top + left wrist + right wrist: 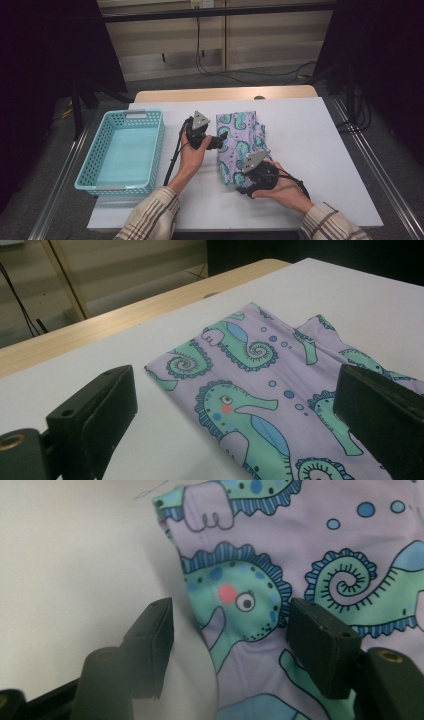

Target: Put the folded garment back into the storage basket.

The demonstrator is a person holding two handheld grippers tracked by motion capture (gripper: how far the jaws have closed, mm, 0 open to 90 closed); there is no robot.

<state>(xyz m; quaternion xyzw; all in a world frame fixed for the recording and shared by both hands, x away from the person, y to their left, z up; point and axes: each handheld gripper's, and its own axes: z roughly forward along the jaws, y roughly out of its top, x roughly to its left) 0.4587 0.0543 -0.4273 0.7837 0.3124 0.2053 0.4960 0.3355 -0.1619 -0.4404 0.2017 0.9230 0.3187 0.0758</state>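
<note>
White tabletop (310,150) carries a folded seahorse-print cloth (240,142) at centre and a turquoise basket (122,150) to its left. High view: left gripper (220,137) at the cloth's left edge, right gripper (243,172) at its near corner. Left gripper view: jaws spread wide, cloth edge between, unpressed. Right gripper view: jaws part-closed astride the cloth's edge (240,600), pads not pressing.

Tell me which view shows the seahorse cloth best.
The high view: the whole folded seahorse cloth lies on the white table, with only its near edge hidden behind a hand-held gripper. The left gripper view shows its far corner and upper face; the right gripper view shows a close patch by its edge.
</note>
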